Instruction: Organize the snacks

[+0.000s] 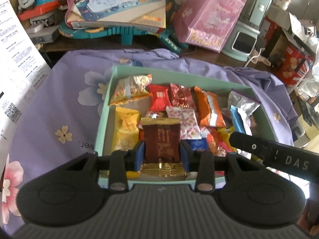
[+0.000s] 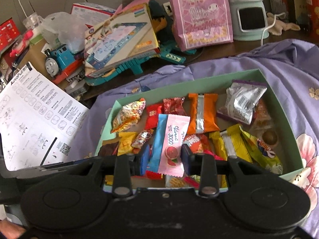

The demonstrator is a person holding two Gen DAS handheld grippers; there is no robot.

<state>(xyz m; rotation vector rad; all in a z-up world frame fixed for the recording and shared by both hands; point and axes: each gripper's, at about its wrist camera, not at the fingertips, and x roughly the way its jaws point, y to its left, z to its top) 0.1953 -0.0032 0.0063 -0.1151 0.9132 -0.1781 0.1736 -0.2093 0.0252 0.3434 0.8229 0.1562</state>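
Cluttered tabletop, purple floral cloth point(image 1: 65, 99) spread under green box point(image 1: 103, 107); toys, pink bag point(image 2: 199, 14) behind.
Left tongs point(image 1: 162, 151) clamped on brown-gold packet point(image 1: 162, 139), held above box's near edge.
Right tongs point(image 2: 165, 156) clamped on pink-blue sachet point(image 2: 171, 139), above near-middle of box.
Remaining snacks loose in box: orange packet point(image 2: 202, 113) toward far wall, silver pouch point(image 2: 243, 101) at far right corner.
Judgement: both lifting out for sorting. Keep grip steady, clear rim before swinging sideways, keep the two tongs apart, set down flat on cloth.

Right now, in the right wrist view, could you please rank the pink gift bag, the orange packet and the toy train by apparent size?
1. pink gift bag
2. orange packet
3. toy train
The last two look close; the train sits farther away.
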